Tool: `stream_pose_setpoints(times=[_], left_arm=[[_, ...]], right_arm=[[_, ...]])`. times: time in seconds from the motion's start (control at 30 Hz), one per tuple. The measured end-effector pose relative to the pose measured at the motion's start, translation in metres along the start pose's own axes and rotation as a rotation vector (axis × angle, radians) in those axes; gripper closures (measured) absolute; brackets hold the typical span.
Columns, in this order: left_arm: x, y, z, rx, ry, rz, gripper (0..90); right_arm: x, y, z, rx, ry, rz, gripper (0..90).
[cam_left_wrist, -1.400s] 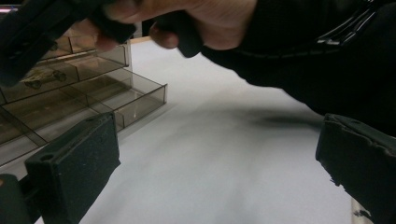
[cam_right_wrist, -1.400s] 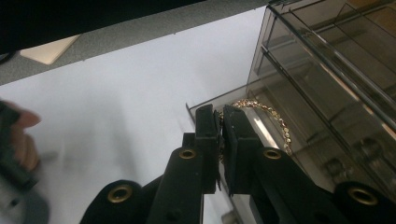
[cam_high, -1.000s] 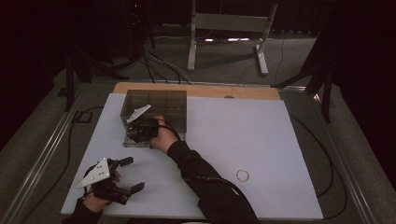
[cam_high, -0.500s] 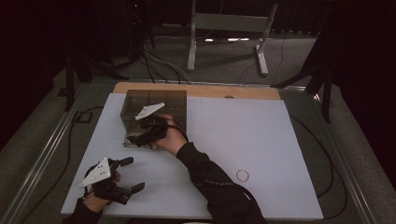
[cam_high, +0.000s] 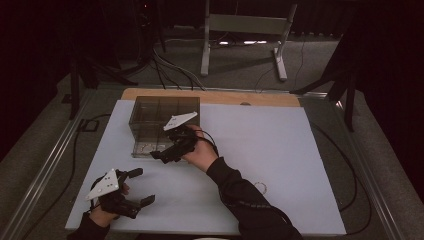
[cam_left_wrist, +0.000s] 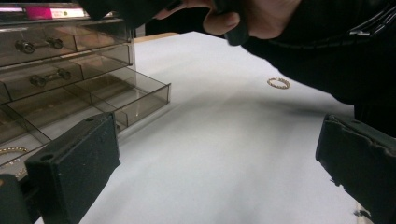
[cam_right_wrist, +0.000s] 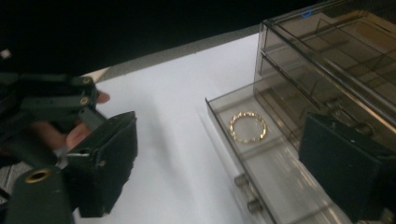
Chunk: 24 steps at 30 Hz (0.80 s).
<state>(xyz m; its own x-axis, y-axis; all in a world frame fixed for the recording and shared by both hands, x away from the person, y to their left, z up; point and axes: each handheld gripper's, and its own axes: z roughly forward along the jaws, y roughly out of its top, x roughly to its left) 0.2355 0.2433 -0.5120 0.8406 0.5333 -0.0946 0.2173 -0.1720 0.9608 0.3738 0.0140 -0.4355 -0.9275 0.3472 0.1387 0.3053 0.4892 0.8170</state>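
Fingers of the right gripper (cam_high: 159, 155) stand apart, empty, above the open bottom drawer (cam_right_wrist: 261, 154) of the drawer unit (cam_high: 162, 112), where one gold ring (cam_right_wrist: 247, 126) lies. Left gripper (cam_high: 136, 186), fingers also apart, waits near the bench (cam_high: 300, 150) edge. Second ring (cam_left_wrist: 279, 83) lies loose, probably next for stowing.

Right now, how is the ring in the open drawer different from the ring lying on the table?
The ring in the drawer lies inside the pulled-out bottom drawer of the smoky organiser, while the ring on the table lies bare on the white table. The ring in the drawer sits just ahead of the right gripper; the ring on the table lies beyond the person's right sleeve, away from both grippers. Both look golden, textured and lie flat.
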Motion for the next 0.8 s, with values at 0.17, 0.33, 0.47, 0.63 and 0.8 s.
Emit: stream_pose_setpoints(times=[0.17, 0.33, 0.47, 0.63, 0.8], left_arm=[[-0.001, 0.0, 0.0, 0.0, -0.003, 0.001, 0.6], [-0.001, 0.0, 0.0, 0.0, -0.003, 0.001, 0.6], [-0.001, 0.0, 0.0, -0.004, 0.001, -0.002, 0.6], [-0.001, 0.0, 0.0, -0.004, 0.004, 0.001, 0.6], [-0.001, 0.0, 0.0, -0.005, 0.002, -0.001, 0.6]], right_arm=[[0.002, -0.006, -0.013, 0.005, -0.002, 0.01, 7.3], [0.003, -0.012, -0.027, 0.005, 0.01, 0.028, 3.2], [0.003, -0.019, -0.037, 0.005, -0.004, 0.023, 2.9], [0.002, -0.028, -0.05, 0.002, -0.022, 0.03, 2.7], [0.0, -0.039, -0.065, -0.013, -0.039, 0.039, 2.7]])
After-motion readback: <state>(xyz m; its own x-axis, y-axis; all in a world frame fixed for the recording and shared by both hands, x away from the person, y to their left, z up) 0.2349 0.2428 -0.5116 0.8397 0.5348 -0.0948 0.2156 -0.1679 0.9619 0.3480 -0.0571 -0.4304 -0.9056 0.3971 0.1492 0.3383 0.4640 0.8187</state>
